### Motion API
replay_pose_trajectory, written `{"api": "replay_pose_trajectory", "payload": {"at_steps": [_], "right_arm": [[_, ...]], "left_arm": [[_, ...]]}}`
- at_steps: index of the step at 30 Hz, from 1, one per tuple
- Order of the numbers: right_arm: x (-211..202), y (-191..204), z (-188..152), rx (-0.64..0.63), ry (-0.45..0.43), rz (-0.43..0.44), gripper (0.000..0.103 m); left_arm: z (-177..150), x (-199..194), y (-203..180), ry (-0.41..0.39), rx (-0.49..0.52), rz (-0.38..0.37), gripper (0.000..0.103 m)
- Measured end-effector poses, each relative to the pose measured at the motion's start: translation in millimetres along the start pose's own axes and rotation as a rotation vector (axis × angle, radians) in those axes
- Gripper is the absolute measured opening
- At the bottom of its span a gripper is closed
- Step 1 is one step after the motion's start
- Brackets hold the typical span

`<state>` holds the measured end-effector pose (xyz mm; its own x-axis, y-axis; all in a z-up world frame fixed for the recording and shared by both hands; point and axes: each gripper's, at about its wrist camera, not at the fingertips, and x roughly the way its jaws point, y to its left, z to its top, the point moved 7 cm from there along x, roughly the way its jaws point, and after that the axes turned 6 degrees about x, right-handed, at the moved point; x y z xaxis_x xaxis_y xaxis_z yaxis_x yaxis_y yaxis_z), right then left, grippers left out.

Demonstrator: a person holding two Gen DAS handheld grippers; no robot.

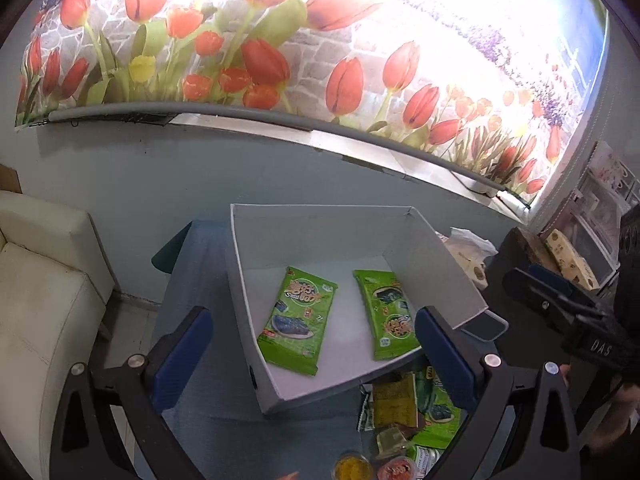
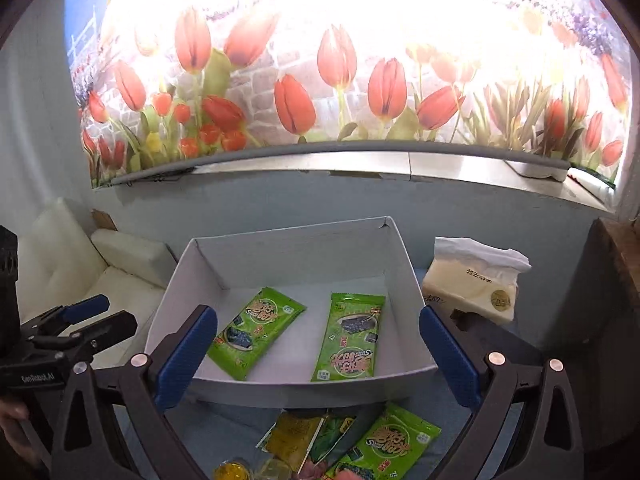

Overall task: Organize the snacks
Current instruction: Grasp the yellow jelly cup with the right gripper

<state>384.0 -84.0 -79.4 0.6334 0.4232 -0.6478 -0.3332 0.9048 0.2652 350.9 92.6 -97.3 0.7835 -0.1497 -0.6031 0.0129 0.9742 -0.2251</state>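
Observation:
A white cardboard box [image 1: 440,256] [image 2: 280,252] stands open on the blue table. Two green seaweed snack packets lie flat inside it, one on the left [image 1: 296,320] [image 2: 254,332] and one on the right [image 1: 386,314] [image 2: 352,338]. In front of the box lies a pile of loose snacks: a green packet [image 2: 388,446] [image 1: 436,412], a yellow packet [image 2: 294,436] [image 1: 394,402] and small jelly cups [image 1: 354,468]. My left gripper [image 1: 312,354] is open and empty, above the box's near left corner. My right gripper [image 2: 318,356] is open and empty, above the box's near wall.
A tissue pack [image 2: 472,280] [image 1: 468,248] sits right of the box. A white sofa [image 1: 44,292] [image 2: 100,276] stands to the left. A wall with a tulip-print blind [image 2: 340,92] is behind. The other gripper shows at each view's edge [image 1: 560,300] [image 2: 72,328].

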Motion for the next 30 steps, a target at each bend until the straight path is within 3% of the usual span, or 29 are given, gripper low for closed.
{"api": "replay_pose_trajectory", "payload": {"at_steps": [2,4,7,13,18,24,27,29,30], "right_arm": [[-27,0,-18,0.012,-0.045,0.026,0.103],[-45,-2,-43,0.021,-0.001,0.04,0.103],[-71,-6,-76,0.025,0.003,0.076,0.103],[-93,-50,-152,0.053,0.022,-0.058,0.103],[-82,-69,-213,0.057,0.125,-0.073,0.103],[-47,-80,-242,0.038,0.178,-0.096,0.102],[-30,-86,-245,0.046,0.208,-0.115,0.09],[-19,-91,-249,0.055,0.242,-0.129,0.066],[-16,-92,-249,0.047,0.24,-0.137,0.065]], "left_arm": [[-6,-28,-8,-0.114,0.045,0.035,0.103],[-18,-53,-19,-0.171,0.107,0.08,0.103],[-49,-73,-41,-0.098,0.192,0.031,0.103],[-128,-108,-70,-0.044,0.233,-0.047,0.103],[-194,-122,-77,0.018,0.215,-0.04,0.103],[-243,-141,-87,0.053,0.218,-0.044,0.103],[-255,-147,-87,0.065,0.233,-0.017,0.103],[-259,-148,-86,0.074,0.232,-0.011,0.103],[-260,-148,-84,0.081,0.226,-0.012,0.103]]}}
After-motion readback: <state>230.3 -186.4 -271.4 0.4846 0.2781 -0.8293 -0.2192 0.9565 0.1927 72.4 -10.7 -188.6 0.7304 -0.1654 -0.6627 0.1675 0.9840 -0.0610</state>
